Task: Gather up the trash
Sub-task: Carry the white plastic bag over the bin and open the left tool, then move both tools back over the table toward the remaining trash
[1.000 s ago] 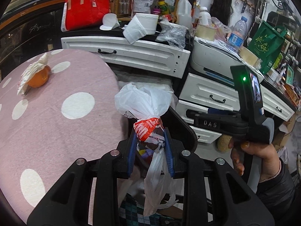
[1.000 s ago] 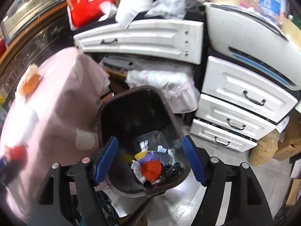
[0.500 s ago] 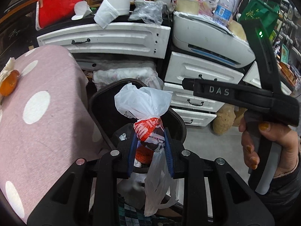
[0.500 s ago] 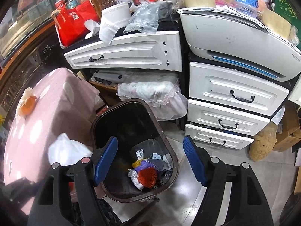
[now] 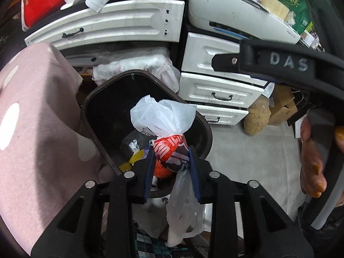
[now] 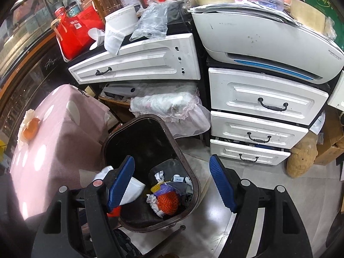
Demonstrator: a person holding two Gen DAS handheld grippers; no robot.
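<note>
Drop step. Left gripper (image 5: pixel 172 167) hangs over the bin (image 5: pixel 103 148), plastic trash bag (image 5: pixel 165 126) between its jaws, which have just been opening; pads look barely touching, bag not fallen yet. Right gripper (image 6: pixel 172 186) jaws wide apart, empty, beside the bin mouth. Bin already holds scraps. Next: open fully, let the bag fall in. Farther off, orange (image 6: pixel 31 126) on the pink worktop (image 6: pixel 53 150) looks like more trash.
</note>
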